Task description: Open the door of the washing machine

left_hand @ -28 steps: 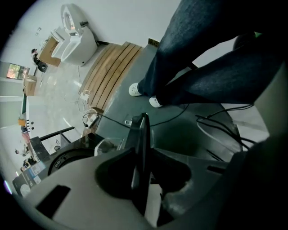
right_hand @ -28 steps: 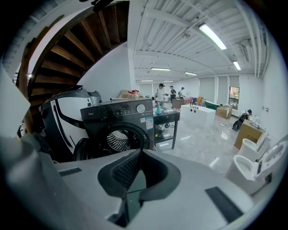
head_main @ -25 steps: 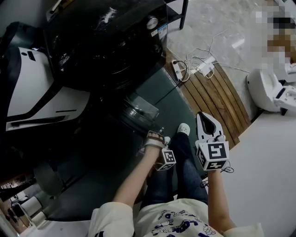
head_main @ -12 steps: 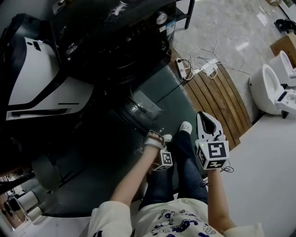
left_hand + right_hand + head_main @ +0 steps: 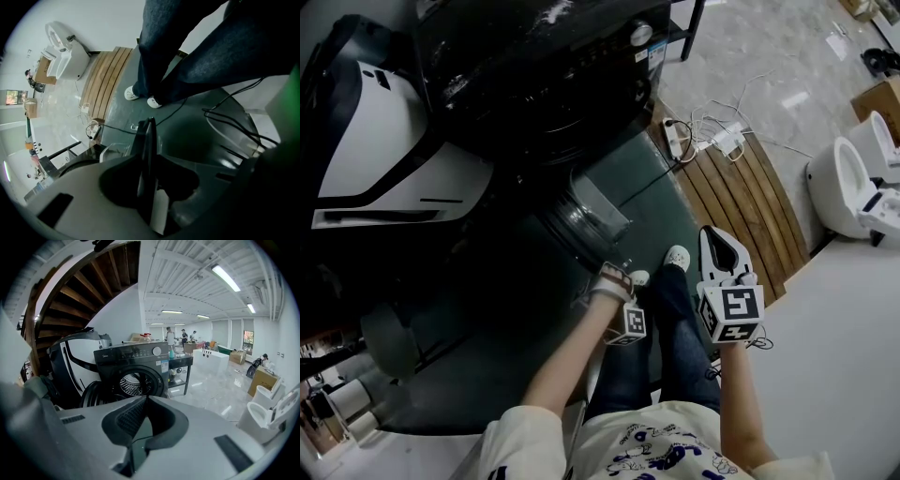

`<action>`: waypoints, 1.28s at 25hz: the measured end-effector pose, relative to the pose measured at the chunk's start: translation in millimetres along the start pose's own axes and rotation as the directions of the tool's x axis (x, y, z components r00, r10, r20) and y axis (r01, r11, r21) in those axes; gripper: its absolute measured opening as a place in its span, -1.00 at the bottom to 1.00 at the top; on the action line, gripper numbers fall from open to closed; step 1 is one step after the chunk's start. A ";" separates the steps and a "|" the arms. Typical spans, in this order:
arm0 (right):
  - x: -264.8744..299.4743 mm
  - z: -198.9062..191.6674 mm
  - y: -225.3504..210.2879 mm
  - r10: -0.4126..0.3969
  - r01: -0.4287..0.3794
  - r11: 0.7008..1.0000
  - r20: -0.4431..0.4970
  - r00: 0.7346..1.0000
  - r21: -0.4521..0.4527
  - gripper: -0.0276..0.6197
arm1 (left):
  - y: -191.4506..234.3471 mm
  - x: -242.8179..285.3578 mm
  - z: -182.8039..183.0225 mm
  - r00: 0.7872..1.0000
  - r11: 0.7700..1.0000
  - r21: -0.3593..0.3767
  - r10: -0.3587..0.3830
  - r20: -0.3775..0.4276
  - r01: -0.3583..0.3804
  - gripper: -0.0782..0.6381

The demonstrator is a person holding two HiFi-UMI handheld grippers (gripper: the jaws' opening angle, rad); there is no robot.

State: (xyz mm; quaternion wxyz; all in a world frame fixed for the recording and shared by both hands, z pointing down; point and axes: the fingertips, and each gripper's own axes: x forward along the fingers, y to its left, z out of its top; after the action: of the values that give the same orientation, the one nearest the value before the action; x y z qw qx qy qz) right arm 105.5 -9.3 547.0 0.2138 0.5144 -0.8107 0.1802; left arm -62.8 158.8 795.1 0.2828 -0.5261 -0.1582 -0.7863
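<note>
Hanging at the person's sides, both tools looked idle. The left hand-held gripper pointed steeply down at the floor beside the shoes. Its own view showed the jaws pressed together into one thin edge, with nothing between them. The right hand-held gripper was held further out and aimed forward. Its jaws also met at the tips and pinched nothing, as the right gripper view made plain.

Just beyond the left tool stood the door. It was swung out from the front of the washer, with its glass bowl facing into the room. Neither tool appeared to touch it. In the right gripper view the door leaned wide to the left of the round opening, and the metal drum lay bare behind it.

Judged from this, the task's one step was already done: the door was unlatched and stood well open. Nothing looked left to do, except perhaps to push the door wider. Past the washer, people stood far off in the hall.
</note>
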 end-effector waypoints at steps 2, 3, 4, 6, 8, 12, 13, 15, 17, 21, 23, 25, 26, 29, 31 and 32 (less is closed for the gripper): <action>-0.7 -0.7 1.4 0.001 -0.001 1.000 -0.001 1.000 -0.006 -0.86 | 0.3 0.2 0.3 1.000 1.000 -0.003 0.010 0.004 -0.010 -0.52; -1.1 -0.9 2.1 0.001 -0.001 1.000 -0.001 1.000 -0.008 -0.86 | 0.7 -0.1 0.1 1.000 1.000 -0.004 0.015 0.006 -0.015 -0.51; -1.5 -0.9 2.5 0.001 -0.001 1.000 -0.002 1.000 -0.008 -0.86 | 1.1 -0.7 -0.4 1.000 1.000 -0.006 0.019 0.006 -0.019 -0.51; -2.6 -0.8 3.3 -0.002 0.002 1.000 -0.002 1.000 -0.007 -0.86 | 1.6 -1.4 -1.1 1.000 1.000 -0.016 0.026 0.009 -0.026 -0.49; -3.9 -0.2 3.8 -0.004 0.004 1.000 0.000 1.000 -0.007 -0.86 | 2.2 -1.7 -0.8 0.999 0.999 -0.035 0.032 0.014 -0.032 -0.47; -6.2 1.2 4.8 -0.004 0.004 1.000 0.010 1.000 -0.011 -0.86 | 4.9 -4.2 -0.9 0.998 0.997 -0.065 0.052 0.031 -0.050 -0.43; -6.6 1.1 5.1 -0.004 0.004 1.000 0.010 1.000 -0.011 -0.86 | 5.7 -5.5 -0.8 0.998 0.996 -0.073 0.058 0.037 -0.056 -0.42; -7.5 0.8 5.8 -0.003 0.003 1.000 0.010 1.000 -0.010 -0.86 | 7.3 -9.7 -0.4 0.996 0.994 -0.089 0.069 0.051 -0.065 -0.42; -8.7 1.0 6.8 -0.001 0.001 1.000 0.010 1.000 -0.011 -0.86 | 9.0 -14.6 -0.4 0.995 0.992 -0.106 0.080 0.067 -0.073 -0.42; -10.8 7.2 8.8 0.002 -0.001 1.000 0.016 1.000 -0.016 -0.86 | 13.9 -26.3 -6.9 0.990 0.980 -0.185 0.100 0.095 -0.081 -0.42; -11.9 12.3 8.8 0.000 0.001 1.000 0.022 1.000 -0.017 -0.86 | 20.9 -36.7 -10.5 0.985 0.968 -0.233 0.127 0.115 -0.097 -0.42; -13.0 18.1 9.0 -0.001 0.002 1.000 0.028 1.000 -0.019 -0.86 | 31.1 -51.0 -16.3 0.979 0.954 -0.274 0.162 0.127 -0.123 -0.42; -13.6 21.7 9.4 -0.001 0.002 1.000 0.031 1.000 -0.021 -0.86 | 37.5 -61.0 -21.5 0.975 0.946 -0.295 0.178 0.133 -0.132 -0.42; -16.3 33.9 11.5 0.000 0.001 1.000 0.047 0.999 -0.031 -0.86 | 57.0 -92.2 -34.9 0.961 0.917 -0.370 0.221 0.166 -0.147 -0.42; -18.8 42.1 12.7 -0.001 0.003 0.999 0.058 0.998 -0.036 -0.86 | 69.2 -109.5 -40.9 0.948 0.888 -0.429 0.263 0.180 -0.165 -0.42; -20.3 46.2 13.1 -0.002 0.004 0.999 0.063 0.998 -0.038 -0.86 | 75.2 -116.3 -43.4 0.940 0.870 -0.461 0.288 0.182 -0.177 -0.42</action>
State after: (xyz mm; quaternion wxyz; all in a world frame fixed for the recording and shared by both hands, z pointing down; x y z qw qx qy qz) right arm 93.8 -12.3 496.4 0.1983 0.5169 -0.8195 0.1483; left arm -15.5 108.1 667.6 0.2289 -0.6839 0.0538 -0.6906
